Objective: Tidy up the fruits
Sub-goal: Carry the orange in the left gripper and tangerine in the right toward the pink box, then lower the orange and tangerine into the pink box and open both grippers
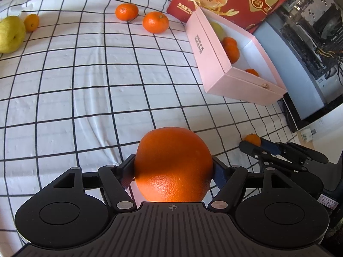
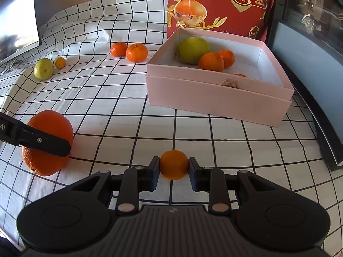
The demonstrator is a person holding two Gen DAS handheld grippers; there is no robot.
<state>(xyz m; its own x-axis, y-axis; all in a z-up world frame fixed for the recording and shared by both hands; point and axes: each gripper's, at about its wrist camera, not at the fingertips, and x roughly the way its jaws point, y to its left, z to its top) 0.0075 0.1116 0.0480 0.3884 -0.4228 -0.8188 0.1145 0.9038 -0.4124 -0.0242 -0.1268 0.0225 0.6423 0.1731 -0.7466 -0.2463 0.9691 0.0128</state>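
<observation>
My left gripper (image 1: 173, 167) is shut on a large orange (image 1: 173, 165), which also shows in the right wrist view (image 2: 48, 143). My right gripper (image 2: 174, 166) is shut on a small mandarin (image 2: 174, 164), low over the checked cloth; it shows in the left wrist view too (image 1: 253, 139). A pink open box (image 2: 214, 100) ahead holds a green pear (image 2: 193, 50), two mandarins (image 2: 211, 62) and another partly hidden one. On the cloth lie two mandarins (image 2: 136, 52), a yellow-green pear (image 2: 43, 68) and a small orange fruit (image 2: 60, 62).
A red printed carton (image 2: 218, 6) stands behind the box. A dark monitor or frame (image 2: 310, 68) lines the right side. A screen (image 2: 17, 21) stands at the far left. The table has a white cloth with black grid (image 2: 107, 98).
</observation>
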